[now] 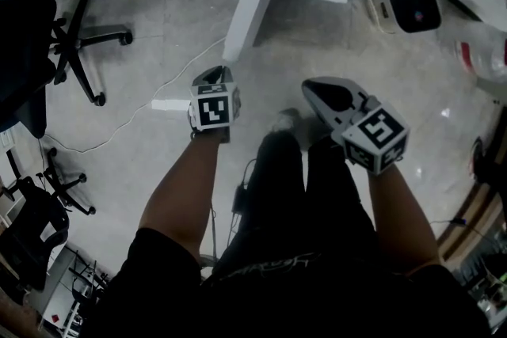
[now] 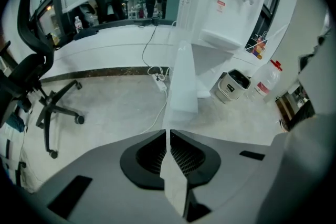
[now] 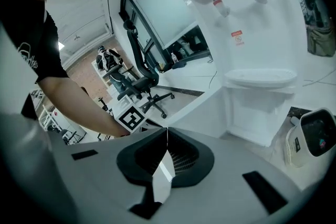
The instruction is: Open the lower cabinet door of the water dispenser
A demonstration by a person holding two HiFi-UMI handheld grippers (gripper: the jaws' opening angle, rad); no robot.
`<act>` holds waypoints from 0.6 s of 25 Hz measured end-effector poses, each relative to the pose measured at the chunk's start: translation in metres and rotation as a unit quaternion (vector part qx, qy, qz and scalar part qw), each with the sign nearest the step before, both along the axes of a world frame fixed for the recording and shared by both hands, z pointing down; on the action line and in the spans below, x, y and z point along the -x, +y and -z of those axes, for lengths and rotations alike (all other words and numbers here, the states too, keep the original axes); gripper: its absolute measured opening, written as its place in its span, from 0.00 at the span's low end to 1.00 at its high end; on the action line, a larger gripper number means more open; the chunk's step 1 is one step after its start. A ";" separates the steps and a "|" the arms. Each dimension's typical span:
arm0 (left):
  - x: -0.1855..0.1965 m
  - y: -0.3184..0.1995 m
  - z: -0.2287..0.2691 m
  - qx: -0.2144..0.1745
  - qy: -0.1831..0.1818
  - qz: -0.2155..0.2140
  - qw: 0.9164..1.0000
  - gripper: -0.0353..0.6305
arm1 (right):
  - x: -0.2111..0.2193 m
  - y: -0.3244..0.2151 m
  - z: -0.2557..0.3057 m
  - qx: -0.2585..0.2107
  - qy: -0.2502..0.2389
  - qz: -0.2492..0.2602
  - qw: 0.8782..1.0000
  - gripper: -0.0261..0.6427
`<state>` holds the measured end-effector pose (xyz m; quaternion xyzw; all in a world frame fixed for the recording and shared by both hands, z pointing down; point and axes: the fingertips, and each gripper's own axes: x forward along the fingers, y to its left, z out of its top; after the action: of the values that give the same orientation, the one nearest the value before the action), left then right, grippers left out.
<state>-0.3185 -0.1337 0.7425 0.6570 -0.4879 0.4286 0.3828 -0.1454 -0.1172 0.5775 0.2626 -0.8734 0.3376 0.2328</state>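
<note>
The white water dispenser (image 2: 220, 2) stands ahead, with two taps and a drip tray (image 3: 260, 77). Its lower cabinet door (image 1: 249, 8) is swung out from the body, and the left gripper view looks at the door (image 2: 181, 81) nearly edge-on. My left gripper (image 1: 212, 75) points steeply down a short way in front of the door's free edge, apart from it. Its jaws (image 2: 168, 131) are shut with nothing between them. My right gripper (image 1: 313, 85) hangs to the right over the floor, and its jaws (image 3: 167, 131) meet, also empty.
A small white appliance (image 1: 400, 8) and a water bottle (image 1: 483, 51) stand on the floor right of the dispenser. A power strip (image 1: 170, 104) with a cable lies left of my left gripper. Office chairs (image 1: 79, 36) stand at the left. The person's legs are below me.
</note>
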 end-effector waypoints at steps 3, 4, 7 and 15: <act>0.007 0.019 0.013 0.010 0.042 0.035 0.998 0.08 | -0.002 0.003 0.017 -0.002 0.001 0.006 1.000 0.06; 0.004 0.024 0.023 0.007 0.069 0.049 0.996 0.08 | -0.005 0.005 0.025 -0.005 0.001 0.011 1.000 0.06; -0.016 0.039 0.073 -0.019 0.152 0.070 0.986 0.07 | -0.013 0.016 0.058 -0.019 0.003 0.030 0.999 0.06; -0.100 0.095 0.274 -0.147 0.289 0.026 0.946 0.05 | -0.038 0.087 0.168 -0.077 -0.027 0.079 0.994 0.06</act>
<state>-0.2181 -0.0387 0.4681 0.7889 -0.4308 0.1340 0.4173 -0.1076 -0.0302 0.4095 0.2010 -0.9208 0.2569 0.2140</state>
